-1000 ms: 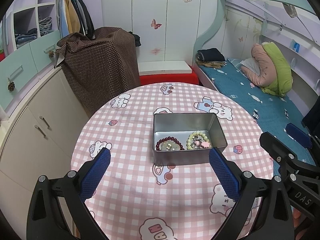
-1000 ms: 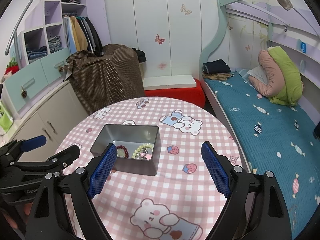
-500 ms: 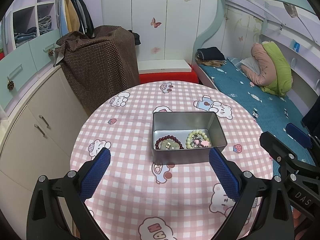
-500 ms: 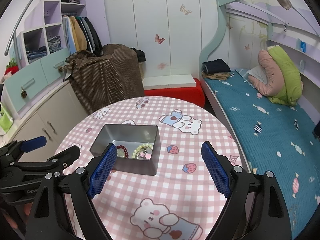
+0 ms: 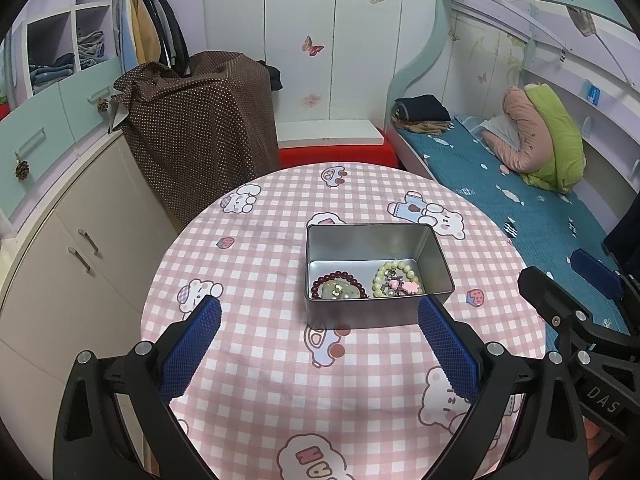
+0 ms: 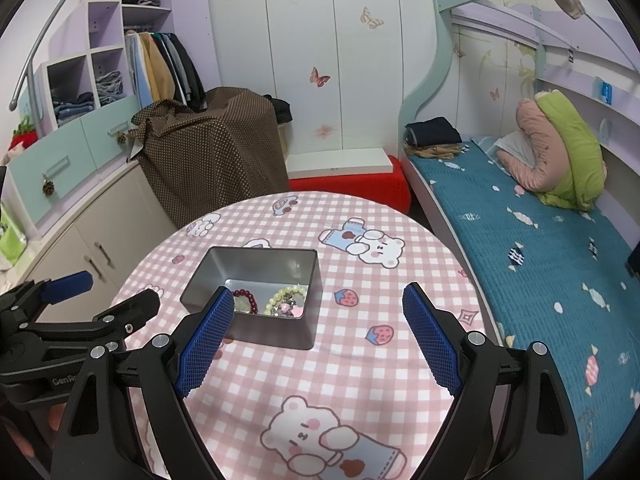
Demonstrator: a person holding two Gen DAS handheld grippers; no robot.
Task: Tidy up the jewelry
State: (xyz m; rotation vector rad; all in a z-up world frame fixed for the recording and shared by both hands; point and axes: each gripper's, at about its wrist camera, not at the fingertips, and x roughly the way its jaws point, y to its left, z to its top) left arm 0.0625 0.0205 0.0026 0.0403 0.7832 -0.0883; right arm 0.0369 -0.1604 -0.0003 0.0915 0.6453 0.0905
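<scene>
A dark red bead bracelet [image 5: 338, 287] lies on the floor of an open metal tin [image 5: 376, 240], in the tin's left part as the left wrist view shows it, and a pale green bead bracelet [image 5: 396, 279] with small pink charms lies just beside it to the right. Both sit toward the near wall of the tin, with the far part of the tin floor bare. The tin stands on a round table covered by a pink checked cloth [image 5: 260, 264] printed with bears and strawberries.

The left gripper [image 5: 319, 336] hangs above the cloth on the near side of the tin, pointing down and forward at it; its blue-padded jaws stand wide apart with nothing between them, and the tin lies ahead of the gap, slightly toward the right finger. The right gripper [image 6: 316, 340] is likewise spread wide and grips nothing; in its own view the tin lies ahead and to the left, the left finger's pad overlapping the tin's near left corner in the picture, though contact cannot be told. Neither gripper touches the bracelets.

Around the table are pale cabinets [image 5: 72, 240], a brown dotted cover [image 5: 200, 128] draped over something, and a bed with a teal quilt [image 6: 540, 248]
</scene>
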